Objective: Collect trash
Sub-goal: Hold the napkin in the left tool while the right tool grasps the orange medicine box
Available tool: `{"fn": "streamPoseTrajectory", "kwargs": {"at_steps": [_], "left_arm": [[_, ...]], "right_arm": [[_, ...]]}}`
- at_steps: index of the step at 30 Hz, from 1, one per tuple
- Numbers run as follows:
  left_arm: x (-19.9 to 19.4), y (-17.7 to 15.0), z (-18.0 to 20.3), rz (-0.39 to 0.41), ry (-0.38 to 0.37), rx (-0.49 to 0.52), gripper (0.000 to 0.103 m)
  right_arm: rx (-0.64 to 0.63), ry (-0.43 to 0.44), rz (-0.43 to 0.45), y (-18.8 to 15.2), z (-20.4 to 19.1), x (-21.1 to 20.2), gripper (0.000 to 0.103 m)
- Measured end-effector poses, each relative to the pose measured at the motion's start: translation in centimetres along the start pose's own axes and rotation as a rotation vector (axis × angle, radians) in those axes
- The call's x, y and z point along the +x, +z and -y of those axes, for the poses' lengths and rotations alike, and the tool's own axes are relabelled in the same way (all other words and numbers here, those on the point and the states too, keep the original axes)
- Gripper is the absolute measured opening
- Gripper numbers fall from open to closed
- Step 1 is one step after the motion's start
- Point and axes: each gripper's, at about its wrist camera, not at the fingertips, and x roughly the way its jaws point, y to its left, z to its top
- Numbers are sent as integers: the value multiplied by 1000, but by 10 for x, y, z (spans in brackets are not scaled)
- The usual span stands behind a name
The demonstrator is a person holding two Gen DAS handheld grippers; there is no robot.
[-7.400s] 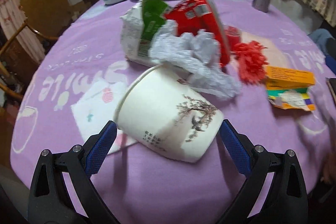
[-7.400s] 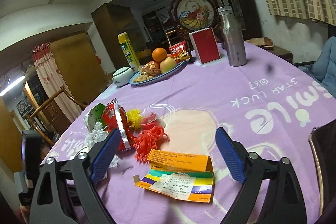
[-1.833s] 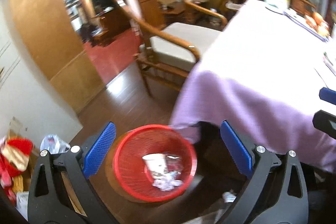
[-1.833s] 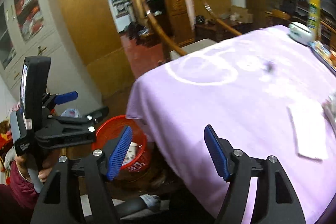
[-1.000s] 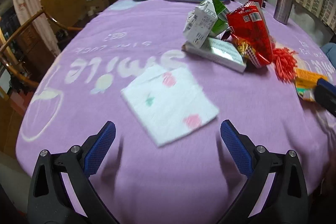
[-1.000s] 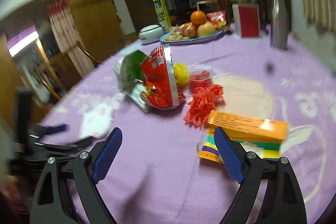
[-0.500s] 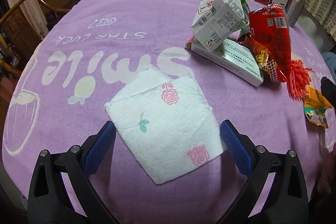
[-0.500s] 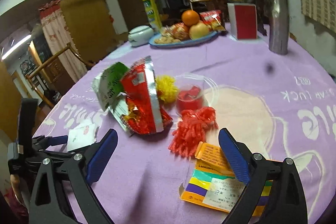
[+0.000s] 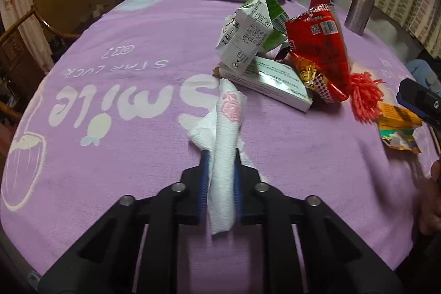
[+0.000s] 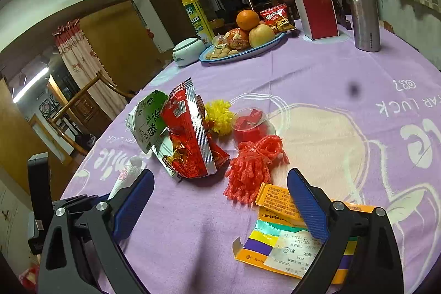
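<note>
— Where is the napkin (image 9: 226, 128) at this moment?

— The white napkin with pink roses is bunched upright between the blue pads of the left gripper (image 9: 220, 172), whose jaws have just snapped together and now pinch it. Its far end still touches the purple tablecloth (image 9: 115, 145).

— What lies around it?

— Just beyond it a flat white box (image 9: 271, 81) rests on the cloth, with a crumpled milk carton (image 9: 248, 32) leaning on top and a red snack bag (image 9: 319, 46) right beside the carton. A red tassel (image 9: 365, 97) lies by the bag's lower end, and past that a flattened orange packet (image 9: 397, 126) sits near the table's right edge.

— And the other hand?

— The right gripper (image 10: 220, 200) hangs above the cloth with its jaws spread wide and nothing between them. The orange packet (image 10: 286, 236) lies partly under its right finger, and the tassel (image 10: 253, 164) is just ahead.

— Anything farther back?

— A blue plate of fruit (image 10: 242, 51), a red and white box (image 10: 319, 14) and a steel bottle (image 10: 362, 7) stand at the far side, well apart from the trash.
</note>
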Motion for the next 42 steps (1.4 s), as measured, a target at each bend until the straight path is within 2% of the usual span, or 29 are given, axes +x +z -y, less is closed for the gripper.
{"fn": "streamPoseTrajectory", "kwargs": {"at_steps": [3,9,13,17,19,20,22,23,25,27,31,38,42], "left_arm": [[-2,1,-4,-11,-34,-23,15],[-8,6,-4,19,-54,-7,15],[-5,5,1,18,-60,4,15],[-9,2,3,25,-50,17,15],[-11,1,2,31,-48,19,15],[-11,1,1,32,-45,17,15],[-12,1,-2,33,-40,7,15],[-12,1,-3,33,-38,2,15],[-14,0,-8,36,-33,-8,15],[-16,-1,-13,40,-28,-16,15],[-20,-5,-20,44,-21,-36,15],[-22,-10,-26,37,-12,-48,15],[-27,-13,-27,44,-13,-48,15]], "right_arm": [[-25,-26,-15,-3,7,-11,95],[-145,-220,-75,-24,24,-35,95],[-140,-321,-91,-28,40,-37,94],[-170,-330,-131,-23,42,-30,94],[-178,-286,-191,-26,39,-20,94],[-168,-233,-218,-28,37,-17,93],[-155,-35,-295,-37,22,-12,89],[-180,8,-297,-40,13,-14,89],[-240,-26,-244,-39,1,-22,90],[-242,-102,-205,-33,5,-25,90],[-198,-91,-219,-29,13,-19,90],[-340,-103,-241,-41,-22,-4,96],[-370,-167,-263,-46,-26,6,96]]}}
